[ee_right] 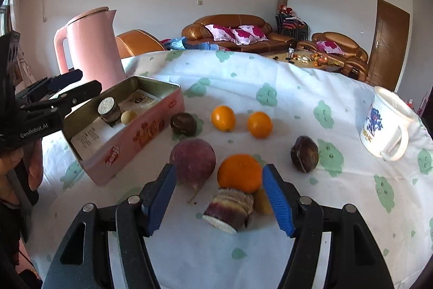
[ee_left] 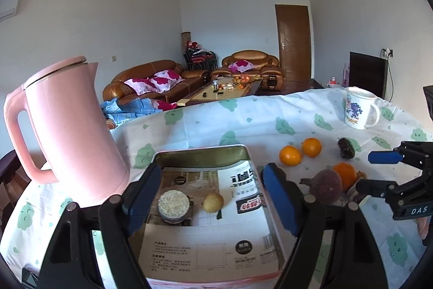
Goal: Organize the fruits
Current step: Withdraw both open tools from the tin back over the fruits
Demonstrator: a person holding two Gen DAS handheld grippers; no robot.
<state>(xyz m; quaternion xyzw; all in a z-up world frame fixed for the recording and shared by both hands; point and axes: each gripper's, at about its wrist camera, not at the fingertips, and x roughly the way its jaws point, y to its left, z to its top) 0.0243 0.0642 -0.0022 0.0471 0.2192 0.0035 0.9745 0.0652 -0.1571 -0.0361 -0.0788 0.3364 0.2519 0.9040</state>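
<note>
A pink tin box (ee_right: 140, 137) lined with paper holds a cut cane piece (ee_left: 173, 205) and a small yellow fruit (ee_left: 213, 203). My left gripper (ee_left: 211, 205) is open and empty above the box (ee_left: 200, 153); it also shows in the right wrist view (ee_right: 73, 87). My right gripper (ee_right: 219, 197) is open, with a cut purple cane piece (ee_right: 230, 209) and an orange (ee_right: 239, 173) between its fingers on the cloth. A round purple fruit (ee_right: 193, 160), two more oranges (ee_right: 223, 117) (ee_right: 259, 124) and two dark fruits (ee_right: 184, 123) (ee_right: 304, 153) lie nearby.
A pink kettle (ee_left: 65, 126) stands left of the box. A white printed mug (ee_right: 384, 123) stands at the table's right side. The round table has a white cloth with green prints (ee_right: 270, 248). Sofas and a coffee table are behind.
</note>
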